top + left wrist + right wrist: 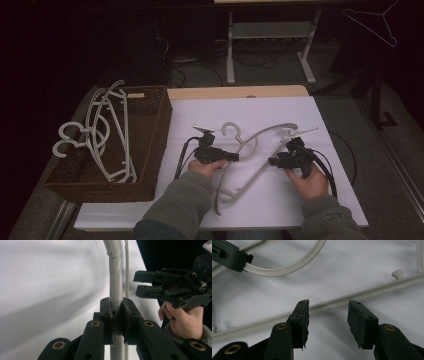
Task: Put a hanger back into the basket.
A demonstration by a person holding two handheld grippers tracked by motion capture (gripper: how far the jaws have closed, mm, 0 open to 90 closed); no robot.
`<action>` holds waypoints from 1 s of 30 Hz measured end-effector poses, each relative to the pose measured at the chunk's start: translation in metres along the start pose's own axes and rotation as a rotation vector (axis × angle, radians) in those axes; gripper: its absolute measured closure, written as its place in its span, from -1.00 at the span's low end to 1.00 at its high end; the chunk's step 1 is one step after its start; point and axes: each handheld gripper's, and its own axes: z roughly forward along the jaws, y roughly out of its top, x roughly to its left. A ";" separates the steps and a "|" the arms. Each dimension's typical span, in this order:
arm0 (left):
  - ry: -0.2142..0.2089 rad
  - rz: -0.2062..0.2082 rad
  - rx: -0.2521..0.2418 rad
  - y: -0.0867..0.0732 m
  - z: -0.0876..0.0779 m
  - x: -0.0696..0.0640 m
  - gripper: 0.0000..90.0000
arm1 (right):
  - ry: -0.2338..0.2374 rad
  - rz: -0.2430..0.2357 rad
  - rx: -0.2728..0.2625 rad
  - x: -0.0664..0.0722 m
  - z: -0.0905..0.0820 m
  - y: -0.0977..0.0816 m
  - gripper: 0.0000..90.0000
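The room beyond the table is dark, and only table legs, cables on the floor and a faint wire hanger outline (382, 22) at the far right can be made out. The person's forearms are cut off at the near edge of the high view.

On the white sheet (330, 192) covering the table lies a grey-white plastic hanger (260, 137). Its hook curls up toward the far edge and its long bar slants from the near left up to the far right, where the thin end reaches close to the sheet's right border. Left of the hanger, a brown wicker basket (155, 135) holds several more white hangers (102, 137), whose hooks poke over its left rim.

The left gripper (235, 156) is clamped on the hanger's curved neck; in its own view the pale bar runs straight up between the two pressed-together jaws. The right gripper (272, 161) sits just right of it, jaws spread apart and empty (328, 312), with the hanger's straight bar crossing behind the gap; whether they touch it I cannot tell.

Bare sheet lies open near and to the right of the hanger.
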 end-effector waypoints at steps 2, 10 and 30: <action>-0.011 -0.003 -0.016 0.000 -0.007 -0.001 0.79 | 0.003 -0.006 -0.011 0.000 -0.002 0.000 0.10; -0.020 0.000 -0.104 0.004 -0.039 -0.008 0.79 | 0.020 -0.002 -0.101 0.001 -0.025 -0.001 0.00; 0.039 0.032 -0.293 0.020 -0.141 -0.027 0.79 | 0.002 0.008 -0.131 -0.004 -0.034 -0.002 -0.17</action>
